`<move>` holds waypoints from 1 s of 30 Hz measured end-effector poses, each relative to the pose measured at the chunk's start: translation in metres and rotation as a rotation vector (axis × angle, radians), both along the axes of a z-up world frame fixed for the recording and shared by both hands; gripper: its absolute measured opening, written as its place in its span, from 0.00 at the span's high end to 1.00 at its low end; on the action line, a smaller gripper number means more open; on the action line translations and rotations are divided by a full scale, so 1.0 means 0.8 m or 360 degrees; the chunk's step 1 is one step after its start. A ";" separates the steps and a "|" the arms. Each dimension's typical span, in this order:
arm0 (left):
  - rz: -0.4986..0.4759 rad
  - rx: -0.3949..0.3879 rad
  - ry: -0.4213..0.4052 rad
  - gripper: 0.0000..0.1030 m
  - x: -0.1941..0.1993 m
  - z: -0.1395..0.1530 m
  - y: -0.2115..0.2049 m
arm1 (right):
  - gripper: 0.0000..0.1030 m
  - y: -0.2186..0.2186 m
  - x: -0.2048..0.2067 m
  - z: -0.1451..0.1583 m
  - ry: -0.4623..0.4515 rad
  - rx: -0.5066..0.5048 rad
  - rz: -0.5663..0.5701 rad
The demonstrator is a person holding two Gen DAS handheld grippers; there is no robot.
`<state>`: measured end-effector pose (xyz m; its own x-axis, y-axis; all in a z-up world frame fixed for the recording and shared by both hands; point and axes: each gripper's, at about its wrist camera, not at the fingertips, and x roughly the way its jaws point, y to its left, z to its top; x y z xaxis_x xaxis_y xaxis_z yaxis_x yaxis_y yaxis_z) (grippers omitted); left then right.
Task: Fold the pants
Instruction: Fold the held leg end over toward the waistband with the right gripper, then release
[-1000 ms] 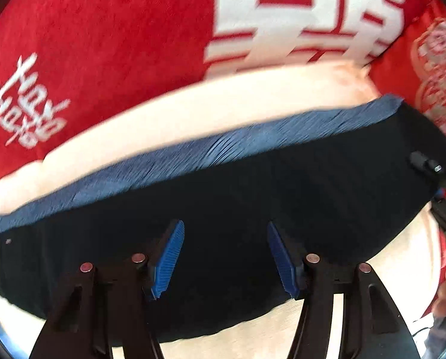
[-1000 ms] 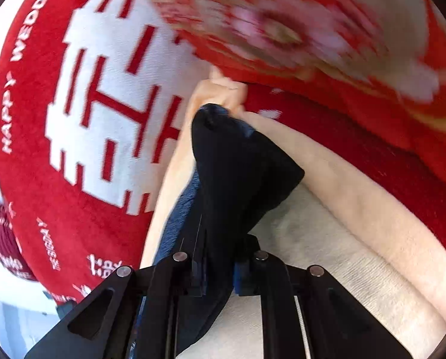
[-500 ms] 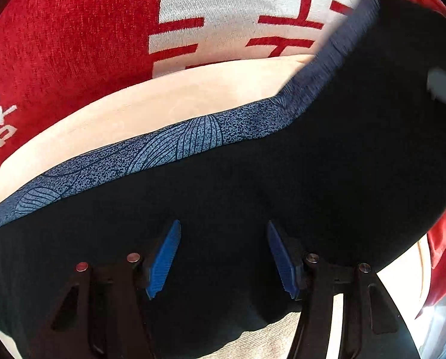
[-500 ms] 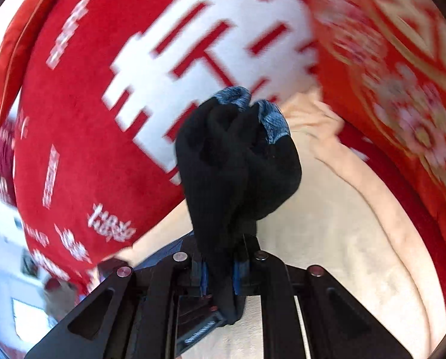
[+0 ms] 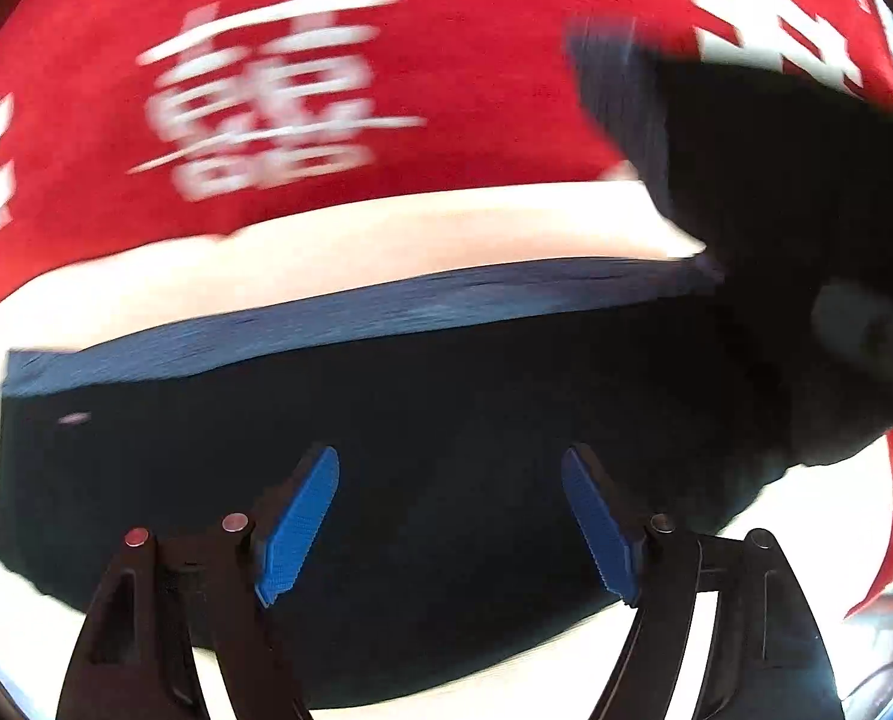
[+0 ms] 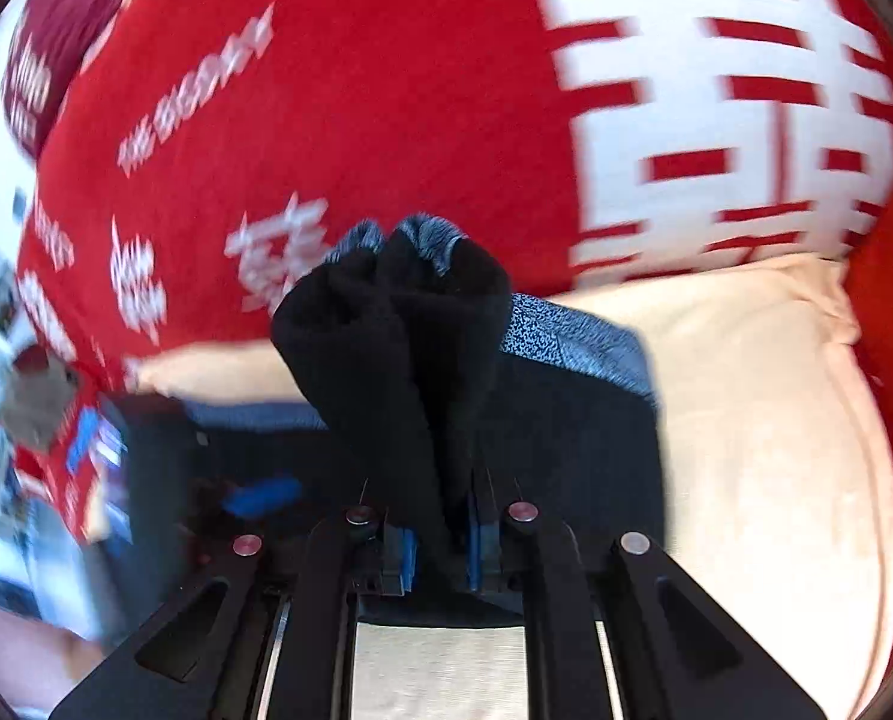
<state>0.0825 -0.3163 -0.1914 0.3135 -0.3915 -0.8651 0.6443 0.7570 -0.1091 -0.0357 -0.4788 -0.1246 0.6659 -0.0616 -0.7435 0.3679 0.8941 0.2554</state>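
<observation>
Clearly the fold is only partway done. From the left wrist camera, the pants lie spread flat across the cream cushion, dark fabric with a blue patterned band along the far edge. The left gripper hovers low over the near part of the pants with its 2 blue pads set wide apart and nothing between them. At the right side of the pants a dark flap is lifted off the cushion and blurred, so that end is being carried, not lying flat. Beyond the pants stands a red cushion with white lettering.

From the right wrist camera, the right gripper has its jaws pinched tight on a bunched end of the pants, which stands up in front of the lens, with the rest of the pants lying flat on the cream cushion beneath. My guess is that this end has yet to be laid over the flat half, then smoothed, and further folds may remain.

Behind the pants the red cushion fills the view, with a large white character at its right. Left of the pants the room is bright and too blurred to read.
</observation>
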 end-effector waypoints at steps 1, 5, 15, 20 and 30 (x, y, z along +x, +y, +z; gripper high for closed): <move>0.0029 0.0028 -0.0011 0.24 0.010 -0.003 0.020 | 0.86 0.014 0.011 -0.011 0.0046 -0.0026 0.0024; 0.0134 0.0115 0.0011 0.24 0.043 -0.022 0.088 | 0.82 0.082 0.057 -0.072 0.0294 -0.0180 0.0148; 0.0128 0.0001 0.0128 0.24 0.053 -0.019 0.117 | 0.55 0.154 0.029 -0.077 0.0451 -0.0294 0.0320; -0.0065 -0.0196 0.0278 0.24 0.041 0.010 0.069 | 0.55 0.053 -0.008 -0.083 0.0231 0.0629 -0.0107; -0.0178 -0.0218 0.0501 0.25 0.027 -0.017 0.005 | 0.55 -0.002 -0.047 -0.141 0.0023 0.1264 -0.0445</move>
